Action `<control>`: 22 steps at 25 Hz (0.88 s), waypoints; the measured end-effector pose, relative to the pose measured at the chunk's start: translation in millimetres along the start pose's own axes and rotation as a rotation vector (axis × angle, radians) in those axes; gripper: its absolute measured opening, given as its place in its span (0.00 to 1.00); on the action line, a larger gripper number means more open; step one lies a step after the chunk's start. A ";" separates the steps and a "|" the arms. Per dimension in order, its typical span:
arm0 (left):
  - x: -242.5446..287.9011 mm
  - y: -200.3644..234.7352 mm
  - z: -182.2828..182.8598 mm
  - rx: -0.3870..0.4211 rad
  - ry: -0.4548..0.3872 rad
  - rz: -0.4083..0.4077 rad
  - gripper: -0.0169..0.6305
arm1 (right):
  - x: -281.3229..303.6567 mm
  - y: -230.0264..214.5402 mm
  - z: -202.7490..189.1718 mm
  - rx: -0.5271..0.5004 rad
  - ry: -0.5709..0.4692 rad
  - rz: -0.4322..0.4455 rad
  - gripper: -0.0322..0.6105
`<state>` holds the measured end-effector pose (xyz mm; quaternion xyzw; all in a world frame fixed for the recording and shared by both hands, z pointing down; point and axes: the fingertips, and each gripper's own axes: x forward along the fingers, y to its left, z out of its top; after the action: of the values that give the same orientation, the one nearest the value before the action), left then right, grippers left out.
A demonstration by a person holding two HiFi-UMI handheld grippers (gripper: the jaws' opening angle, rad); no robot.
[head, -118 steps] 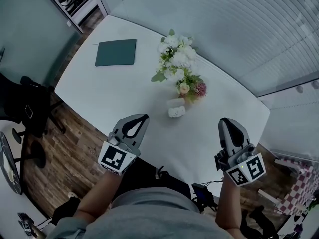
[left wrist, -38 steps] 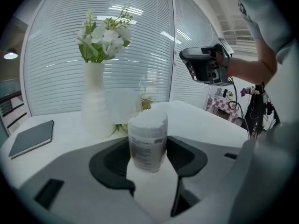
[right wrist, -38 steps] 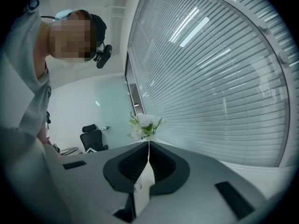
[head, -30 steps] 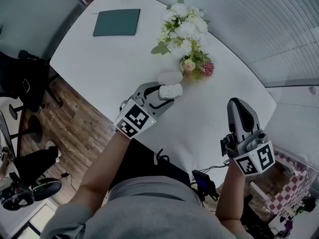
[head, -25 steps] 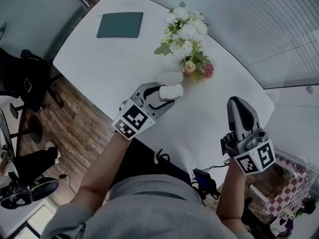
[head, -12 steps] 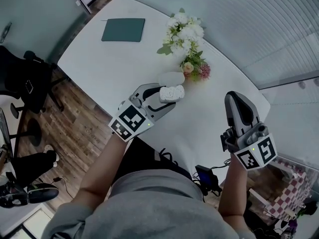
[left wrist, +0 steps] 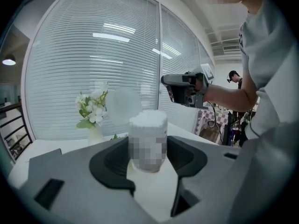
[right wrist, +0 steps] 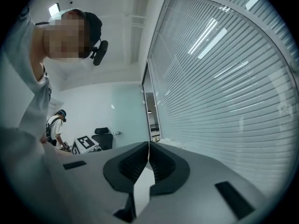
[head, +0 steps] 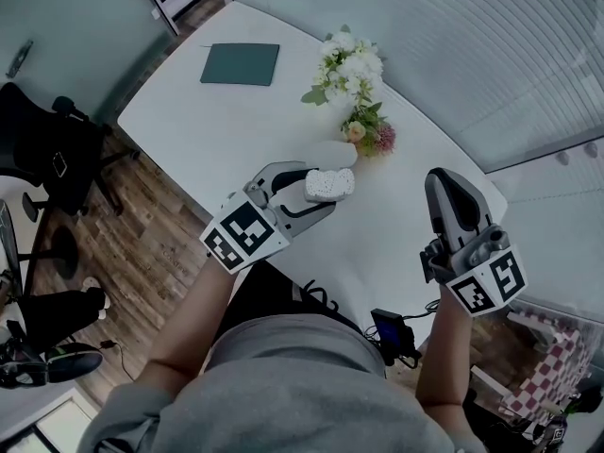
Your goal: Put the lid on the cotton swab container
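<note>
Jaws of the left gripper (head: 316, 190) pinch the open, upright cotton swab container (left wrist: 147, 139) above the table (head: 217, 130). Its lid (head: 329, 151) sits just beyond, beside the bouquet (head: 351, 64). Right gripper (right wrist: 148, 160) jaws are pressed together, empty, well apart.

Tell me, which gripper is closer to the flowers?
The left. The left gripper, holding the cotton swab container, sits just below the flowers in the head view. The right gripper is farther off to the side, shut and empty.
</note>
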<state>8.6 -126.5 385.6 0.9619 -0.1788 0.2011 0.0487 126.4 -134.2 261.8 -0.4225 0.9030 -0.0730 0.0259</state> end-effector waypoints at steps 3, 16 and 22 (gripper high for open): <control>-6.3 -8.5 7.9 0.014 -0.009 -0.005 0.40 | -3.1 6.0 4.4 -0.007 -0.008 0.007 0.09; -19.9 -24.8 23.6 0.050 -0.027 -0.016 0.40 | -6.6 14.0 14.8 -0.025 -0.021 0.017 0.09; -21.5 -34.0 29.9 0.064 -0.035 -0.031 0.39 | -3.1 16.7 15.5 -0.024 -0.017 0.035 0.09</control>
<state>13.6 -92.8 348.8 0.9690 -0.1582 0.1889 0.0181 117.4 -123.0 243.9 -0.4077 0.9108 -0.0582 0.0299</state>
